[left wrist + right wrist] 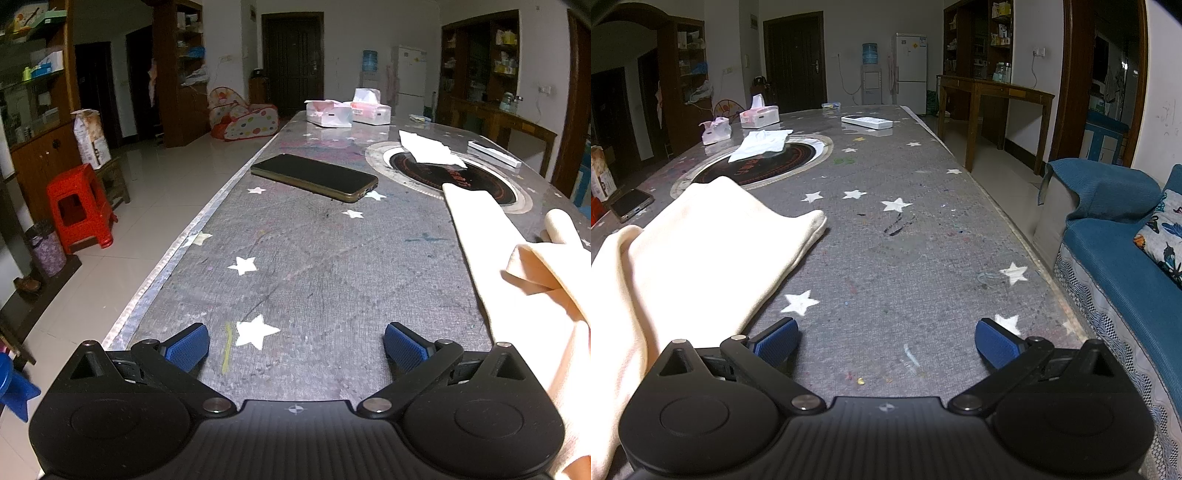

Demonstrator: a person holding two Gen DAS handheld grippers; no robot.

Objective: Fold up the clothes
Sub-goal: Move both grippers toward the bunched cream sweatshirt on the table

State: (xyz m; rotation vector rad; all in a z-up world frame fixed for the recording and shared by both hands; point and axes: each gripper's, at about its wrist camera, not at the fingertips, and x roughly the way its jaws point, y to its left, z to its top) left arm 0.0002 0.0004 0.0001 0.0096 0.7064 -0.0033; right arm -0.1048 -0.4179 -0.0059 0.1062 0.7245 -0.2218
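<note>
Both grippers empty, jaws spread wide: left gripper and right gripper hover low over bare table, blue pads clear of any fabric. The cream garment lies between them on the grey star-print cover, to the right of the left unit and to the left of the right one, so the pair looks set to flank it for a two-handed pinch. It looks partly folded already: layered flat panel with a rounded folded end pointing down the table, and in the left view a loose flap stands up near the edge of frame, not lying flat. My read: that flap is why nothing is gripped yet; it needs flattening or tucking first. Far end of the garment overlaps the rim of the inset round cooktop. Phone sits on the left side, well apart from the cloth, white tissue on the cooktop, tissue boxes and remote further back, all clear of the fold area.
</note>
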